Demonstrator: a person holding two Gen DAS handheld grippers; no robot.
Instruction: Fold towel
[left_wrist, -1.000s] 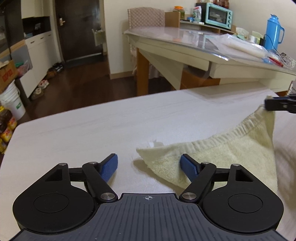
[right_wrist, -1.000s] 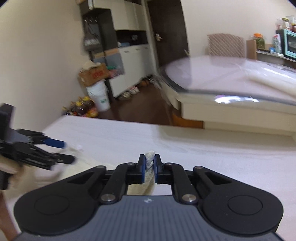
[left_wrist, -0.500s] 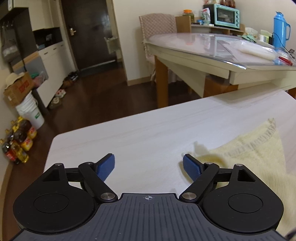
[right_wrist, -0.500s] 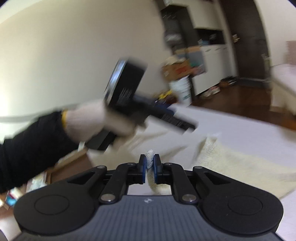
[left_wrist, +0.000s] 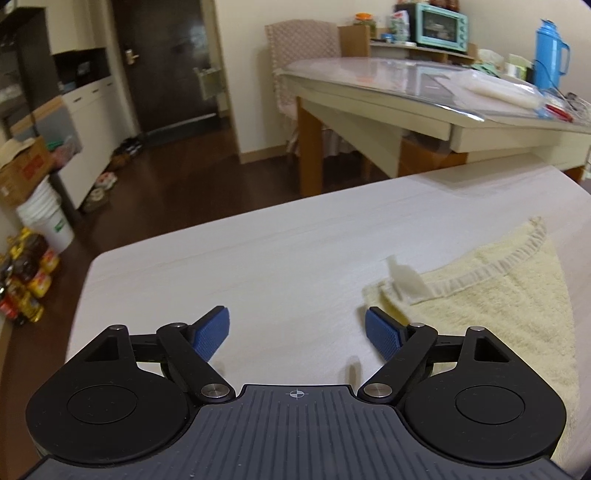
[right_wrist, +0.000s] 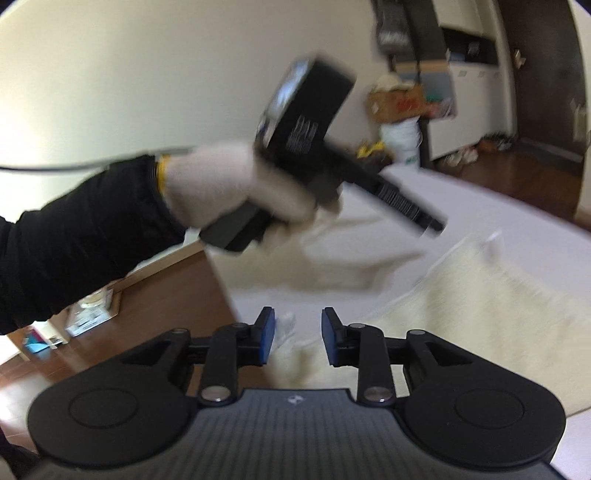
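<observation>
Blue pads on your left gripper (left_wrist: 297, 330) stand spread wide, nothing between them, hovering over the pale tabletop (left_wrist: 258, 258). The right-hand pad (left_wrist: 384, 334) sits just beside the near-left corner of the cream towel (left_wrist: 498, 295), whether touching, you cannot tell. Your right gripper (right_wrist: 297, 338) has its jaws parted too, a white scrap of towel corner (right_wrist: 286, 326) showing in the gap, gripped by neither pad. The towel (right_wrist: 480, 306) lies on the table, spreading right and far from those jaws, blurred. A small white tag (left_wrist: 404, 277) stands up at its hemmed edge. Your gloved left hand (right_wrist: 243, 192) holds the other tool above the table's left edge. Farther off: a dining table (left_wrist: 406, 99), a blue thermos (left_wrist: 550, 55), a teal toaster oven (left_wrist: 441, 22), a white bucket (left_wrist: 46, 225).
</observation>
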